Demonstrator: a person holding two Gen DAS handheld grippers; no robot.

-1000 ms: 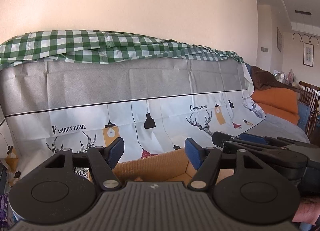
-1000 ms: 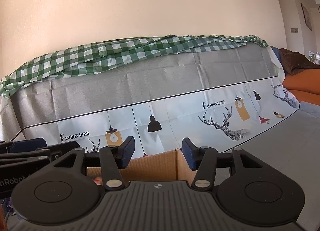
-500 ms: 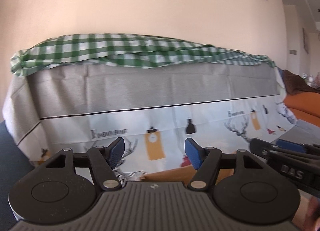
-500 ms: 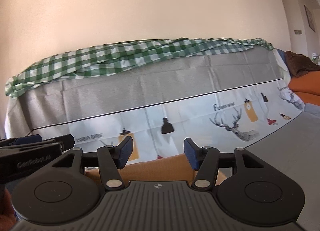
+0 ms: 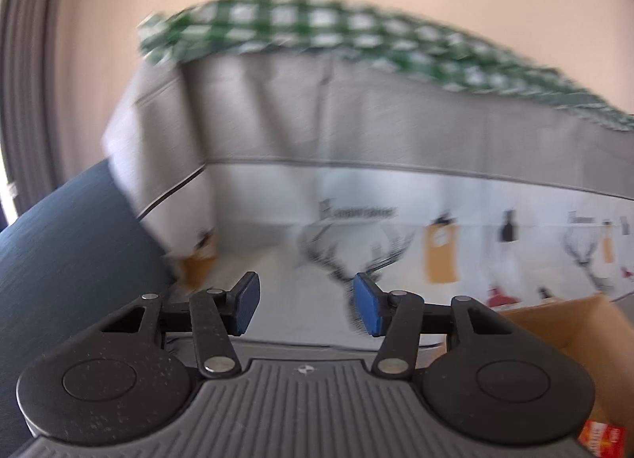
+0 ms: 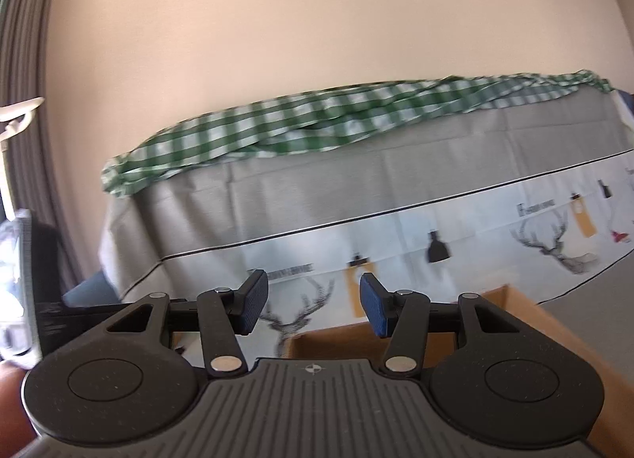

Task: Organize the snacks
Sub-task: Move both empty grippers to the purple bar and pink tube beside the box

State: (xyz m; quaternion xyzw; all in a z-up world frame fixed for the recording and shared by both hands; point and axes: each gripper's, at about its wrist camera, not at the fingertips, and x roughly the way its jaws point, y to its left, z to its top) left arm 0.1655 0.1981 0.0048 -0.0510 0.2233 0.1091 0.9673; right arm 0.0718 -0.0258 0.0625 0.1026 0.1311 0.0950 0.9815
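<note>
My left gripper (image 5: 306, 306) is open and empty, held above the covered seat and aimed at the sofa back. A brown cardboard box (image 5: 562, 323) sits low at the right of the left wrist view, with a red snack packet (image 5: 600, 436) at its bottom corner. My right gripper (image 6: 314, 307) is open and empty, with the same cardboard box (image 6: 527, 323) just below and to the right of its fingers. The box's inside is mostly hidden by the gripper bodies.
A printed grey-and-white cloth (image 6: 396, 196) covers the sofa, with a green checked cloth (image 6: 317, 125) along its top. A dark blue sofa arm (image 5: 59, 244) rises at the left. A grey curtain (image 6: 23, 62) hangs at the far left.
Both grippers have swung to the left. The box has slid to the right in both views, and the sofa's left end and curtain have come into view. The left view is motion-blurred.
</note>
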